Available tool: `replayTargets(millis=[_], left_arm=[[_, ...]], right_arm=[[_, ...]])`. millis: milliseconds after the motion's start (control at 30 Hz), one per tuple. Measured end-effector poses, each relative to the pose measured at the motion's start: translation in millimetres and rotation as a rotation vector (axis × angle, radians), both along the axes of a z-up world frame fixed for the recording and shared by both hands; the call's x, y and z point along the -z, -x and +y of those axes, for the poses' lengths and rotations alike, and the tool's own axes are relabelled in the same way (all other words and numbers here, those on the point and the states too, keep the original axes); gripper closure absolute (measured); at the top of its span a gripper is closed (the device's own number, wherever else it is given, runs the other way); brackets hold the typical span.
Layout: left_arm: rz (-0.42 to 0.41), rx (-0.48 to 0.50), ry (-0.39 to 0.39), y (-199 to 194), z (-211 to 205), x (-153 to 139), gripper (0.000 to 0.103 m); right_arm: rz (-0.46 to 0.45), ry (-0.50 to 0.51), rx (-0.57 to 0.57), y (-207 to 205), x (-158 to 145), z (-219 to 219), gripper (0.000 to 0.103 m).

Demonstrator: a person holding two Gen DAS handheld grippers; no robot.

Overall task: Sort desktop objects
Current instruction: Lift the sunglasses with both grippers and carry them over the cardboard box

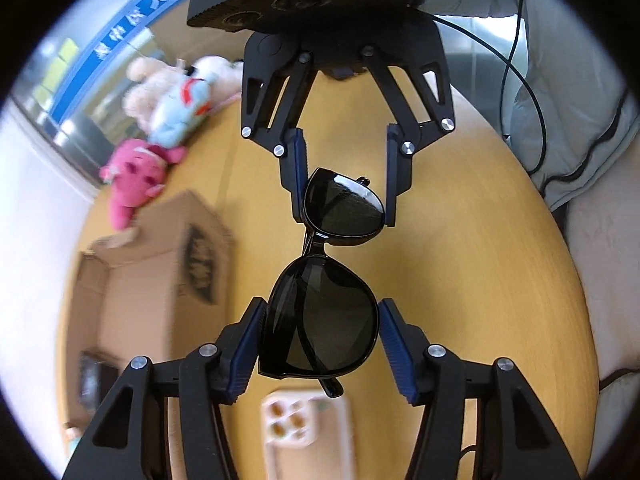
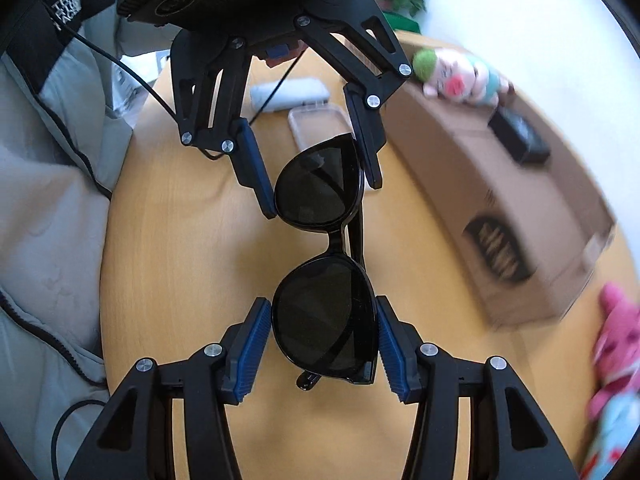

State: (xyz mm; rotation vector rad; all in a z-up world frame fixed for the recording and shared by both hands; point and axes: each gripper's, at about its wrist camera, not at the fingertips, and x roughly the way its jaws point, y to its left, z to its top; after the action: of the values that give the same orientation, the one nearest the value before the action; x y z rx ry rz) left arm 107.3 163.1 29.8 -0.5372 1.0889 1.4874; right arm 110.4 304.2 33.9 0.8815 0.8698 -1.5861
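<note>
Sunglasses point(image 1: 320, 276) between left gripper point(image 1: 320, 344) and right gripper point(image 2: 324, 344), above table point(image 2: 180, 220).

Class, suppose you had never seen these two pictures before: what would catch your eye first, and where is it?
First, the black sunglasses held in mid-air above the wooden table, one lens clamped by the left gripper, the other by the right gripper. Next, the open cardboard box lying on the table to one side, with bright plush toys blurred beyond it.
</note>
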Motion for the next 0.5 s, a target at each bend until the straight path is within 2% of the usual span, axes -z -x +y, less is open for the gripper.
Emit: replayTargets(millis=[233,500], left_arm=[[0.162,-0.074,-0.014,21,-35,-44,0.049],[0.265,-0.170,0.001,71,-84,-69,0.049]], right_arm=[[0.138,-0.053,-0.137,34,-54,-43,0.053],[0.256,-0.101,-0.260,91,-90,-116,0.053]])
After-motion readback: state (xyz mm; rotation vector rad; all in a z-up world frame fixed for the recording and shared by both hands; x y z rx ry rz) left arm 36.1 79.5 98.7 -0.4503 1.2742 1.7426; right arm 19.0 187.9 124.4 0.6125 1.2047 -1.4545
